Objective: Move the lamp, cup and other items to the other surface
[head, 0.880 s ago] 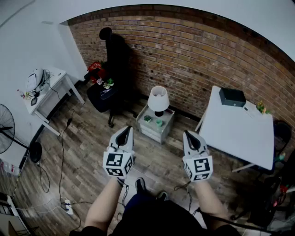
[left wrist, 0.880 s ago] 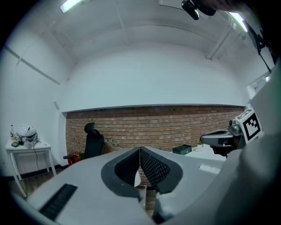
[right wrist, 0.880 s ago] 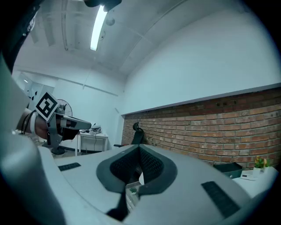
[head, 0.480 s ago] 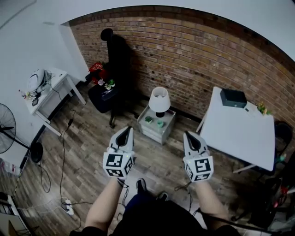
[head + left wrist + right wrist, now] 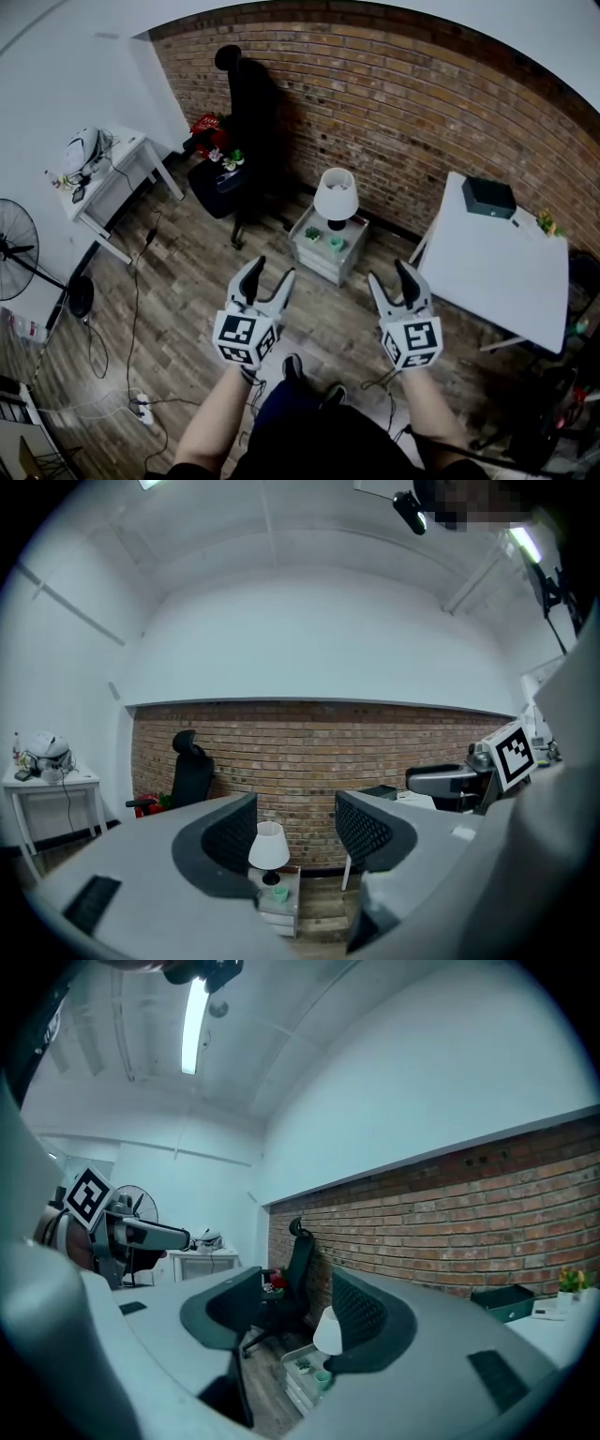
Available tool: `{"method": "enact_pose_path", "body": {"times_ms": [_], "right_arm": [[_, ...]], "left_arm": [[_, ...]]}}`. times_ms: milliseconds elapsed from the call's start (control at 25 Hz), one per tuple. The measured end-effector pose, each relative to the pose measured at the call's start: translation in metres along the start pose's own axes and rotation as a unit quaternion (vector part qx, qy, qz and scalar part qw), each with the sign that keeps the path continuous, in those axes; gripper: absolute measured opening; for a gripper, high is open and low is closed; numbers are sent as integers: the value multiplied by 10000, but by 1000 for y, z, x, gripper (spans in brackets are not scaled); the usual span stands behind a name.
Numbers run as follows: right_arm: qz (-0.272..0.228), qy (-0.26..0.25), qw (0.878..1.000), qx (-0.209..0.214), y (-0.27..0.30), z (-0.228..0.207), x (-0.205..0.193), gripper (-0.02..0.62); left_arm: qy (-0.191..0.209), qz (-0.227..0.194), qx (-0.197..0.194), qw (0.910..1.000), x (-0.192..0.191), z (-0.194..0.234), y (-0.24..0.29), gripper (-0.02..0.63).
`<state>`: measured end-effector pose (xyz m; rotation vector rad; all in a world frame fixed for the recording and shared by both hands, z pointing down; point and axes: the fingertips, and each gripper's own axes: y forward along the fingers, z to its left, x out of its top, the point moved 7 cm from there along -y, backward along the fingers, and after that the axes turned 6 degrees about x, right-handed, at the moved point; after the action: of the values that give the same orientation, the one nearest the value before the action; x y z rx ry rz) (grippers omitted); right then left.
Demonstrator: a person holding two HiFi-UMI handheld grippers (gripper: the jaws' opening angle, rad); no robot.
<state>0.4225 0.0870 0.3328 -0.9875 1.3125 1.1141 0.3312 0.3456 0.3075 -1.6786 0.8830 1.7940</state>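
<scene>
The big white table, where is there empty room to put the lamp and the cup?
The white table is bare across its whole near and middle part, from the black box and small plant at the wall edge down to its front edge. Crowded: the little cabinet, whose top holds the lamp, cup and a tiny green plant.

The wall [image 5: 403, 103] across the top of the frame is rough red brick with pale joints. The floor [image 5: 187, 300] is matt grey-brown wood planks. The worktop [image 5: 497, 281] at right is smooth matt white. The lamp [image 5: 336, 197] has a matt white shade. The left tongs [image 5: 273, 270] and right tongs [image 5: 389, 273] are matt grey plastic with dark dimpled pads [image 5: 361, 832].
</scene>
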Motion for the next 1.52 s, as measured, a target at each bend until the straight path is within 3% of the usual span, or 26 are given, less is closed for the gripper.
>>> {"method": "enact_pose_path", "body": {"times_ms": [320, 560, 760, 1160, 1320, 1520], "right_arm": [[90, 43, 9998, 158, 33, 16, -20, 261], [257, -39, 9996, 93, 77, 16, -17, 259], [468, -68, 9989, -44, 127, 27, -10, 252], [695, 114, 9959, -566, 212, 39, -7, 229], [758, 109, 9939, -796, 233, 42, -7, 229], [997, 6, 9901, -983, 243, 45, -9, 229]], "left_arm": [[71, 156, -136, 9998, -29, 27, 2, 264], [69, 109, -296, 9995, -27, 65, 31, 264], [262, 248, -492, 9981, -29, 113, 63, 264], [215, 277, -1138, 9929, -27, 198, 139, 264], [247, 427, -1452, 9882, -30, 219, 157, 264], [2, 320, -1701, 9849, -48, 236, 175, 264]]}}
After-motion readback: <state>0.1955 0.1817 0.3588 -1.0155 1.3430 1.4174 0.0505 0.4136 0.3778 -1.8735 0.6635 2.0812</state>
